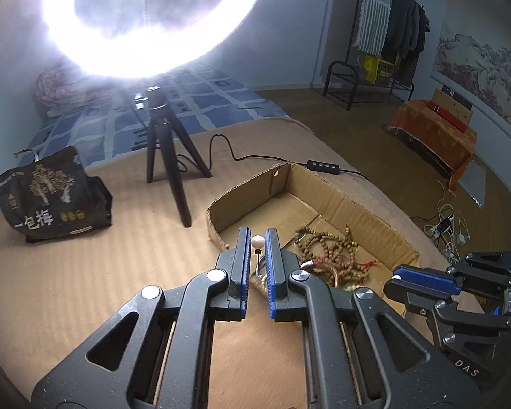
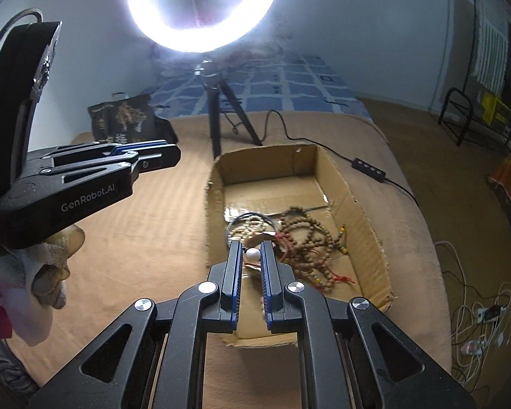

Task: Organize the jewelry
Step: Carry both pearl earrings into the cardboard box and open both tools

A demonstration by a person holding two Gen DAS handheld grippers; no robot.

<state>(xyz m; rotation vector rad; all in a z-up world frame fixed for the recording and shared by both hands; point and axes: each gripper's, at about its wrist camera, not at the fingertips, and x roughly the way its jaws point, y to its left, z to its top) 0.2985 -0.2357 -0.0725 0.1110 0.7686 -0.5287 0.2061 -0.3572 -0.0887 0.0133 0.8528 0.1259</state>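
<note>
An open cardboard box (image 1: 350, 204) (image 2: 361, 218) lies on the tan blanket and holds brown bead strings (image 1: 330, 248) (image 2: 310, 235) and a dark hoop with pale beads (image 2: 252, 226). My left gripper (image 1: 257, 238) is shut on a white pearl (image 1: 257, 240) on a thin stem, above the box's near left corner. My right gripper (image 2: 252, 252) is shut on another white pearl (image 2: 253, 255) over the box's near end. The right gripper also shows in the left wrist view (image 1: 396, 277), with a white bead at its tip. The left gripper shows in the right wrist view (image 2: 163, 151).
A ring light on a black tripod (image 1: 166, 156) (image 2: 221, 109) stands behind the box, its cable and switch (image 1: 323, 165) (image 2: 369, 168) running right. A black snack bag (image 1: 50, 197) (image 2: 125, 119) lies at the left. Cables lie on the floor (image 2: 483, 317).
</note>
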